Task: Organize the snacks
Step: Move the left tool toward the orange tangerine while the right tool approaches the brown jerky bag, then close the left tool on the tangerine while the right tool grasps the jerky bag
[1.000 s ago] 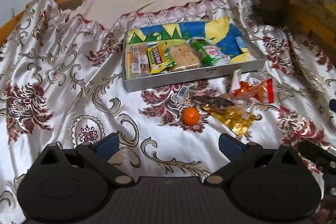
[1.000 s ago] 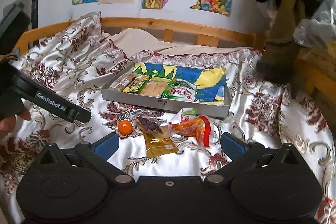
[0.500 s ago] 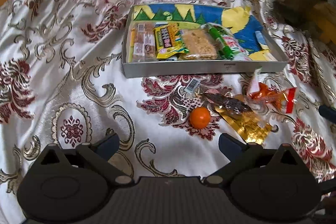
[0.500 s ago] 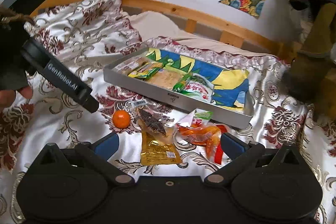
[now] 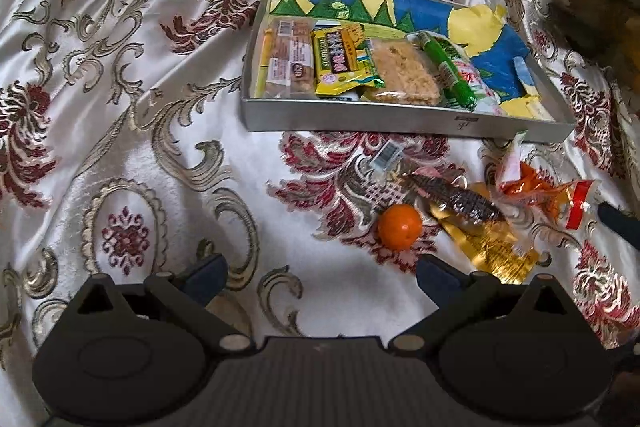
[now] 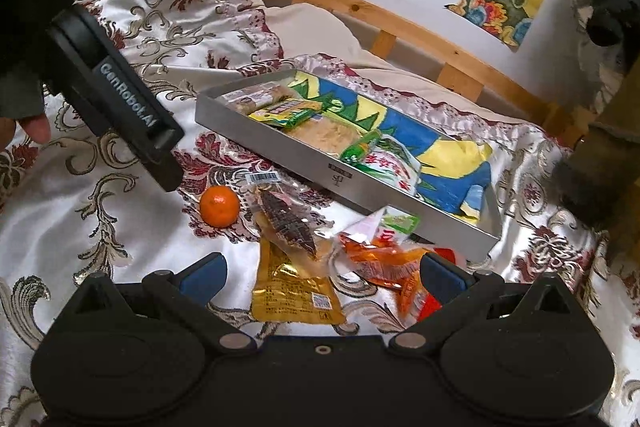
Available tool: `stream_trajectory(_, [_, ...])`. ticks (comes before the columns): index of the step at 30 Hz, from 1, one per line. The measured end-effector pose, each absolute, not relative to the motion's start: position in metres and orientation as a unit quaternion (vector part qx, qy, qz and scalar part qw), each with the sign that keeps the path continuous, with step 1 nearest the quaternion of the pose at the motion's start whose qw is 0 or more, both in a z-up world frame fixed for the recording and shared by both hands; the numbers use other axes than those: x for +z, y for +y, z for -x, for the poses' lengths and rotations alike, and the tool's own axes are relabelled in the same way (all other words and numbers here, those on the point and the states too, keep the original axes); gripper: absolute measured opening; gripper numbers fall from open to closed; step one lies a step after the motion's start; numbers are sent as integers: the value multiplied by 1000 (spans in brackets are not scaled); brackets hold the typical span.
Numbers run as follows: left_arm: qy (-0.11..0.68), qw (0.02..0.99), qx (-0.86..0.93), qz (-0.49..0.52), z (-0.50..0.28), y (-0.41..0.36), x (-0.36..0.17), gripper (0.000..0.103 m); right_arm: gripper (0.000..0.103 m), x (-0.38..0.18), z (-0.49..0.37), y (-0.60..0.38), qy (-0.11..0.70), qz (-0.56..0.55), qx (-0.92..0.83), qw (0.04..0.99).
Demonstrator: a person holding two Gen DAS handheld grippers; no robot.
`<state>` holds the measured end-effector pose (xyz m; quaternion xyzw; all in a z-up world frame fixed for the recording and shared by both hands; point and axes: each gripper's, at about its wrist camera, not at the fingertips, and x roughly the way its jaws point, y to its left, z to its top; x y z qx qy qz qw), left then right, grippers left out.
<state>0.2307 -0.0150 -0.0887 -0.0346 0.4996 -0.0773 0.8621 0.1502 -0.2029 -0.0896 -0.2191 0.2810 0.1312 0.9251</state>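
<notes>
Both cameras have dropped closer over the bedspread (image 5: 120, 155). Left gripper (image 5: 320, 273) gapes wide and empty beside the tangerine (image 5: 400, 227); it looks firm, likely rolls. Gold foil pouch (image 6: 294, 291) lies between the right gripper (image 6: 322, 271) wide-open fingers, probably slick; pinch an edge.

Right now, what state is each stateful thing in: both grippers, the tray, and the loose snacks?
Left gripper: open, empty.
Right gripper: open, empty, above the loose packets.
Shallow silver metal tray: partly filled, right end free.
Small orange mandarin: loose on the bedspread, outside the tray.
Gold foil packet: outside the tray, under the dark-snack clear packet.
Orange-red packet: outside the tray.
</notes>
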Motion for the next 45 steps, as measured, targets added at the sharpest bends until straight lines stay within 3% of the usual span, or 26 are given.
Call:
stream_trajectory(11, [490, 858, -143, 53, -251, -23, -102, 102, 82, -95, -180, -193, 274, 232, 199, 912])
stream_trajectory(16, [483, 861, -157, 21, -255, -31, -109, 102, 81, -104, -192, -188, 293, 240, 218, 900])
stream_trajectory(27, [460, 865, -200, 32, -256, -32, -112, 79, 62, -118, -221, -194, 331, 207, 235, 890])
stream_trajectory(37, [480, 847, -225, 49, -260, -35, -121, 40, 39, -113, -226, -200, 341, 193, 225, 892])
stream_trajectory(45, [482, 847, -219, 48, -262, -36, -123, 37, 35, -114, -224, -196, 341, 201, 217, 892])
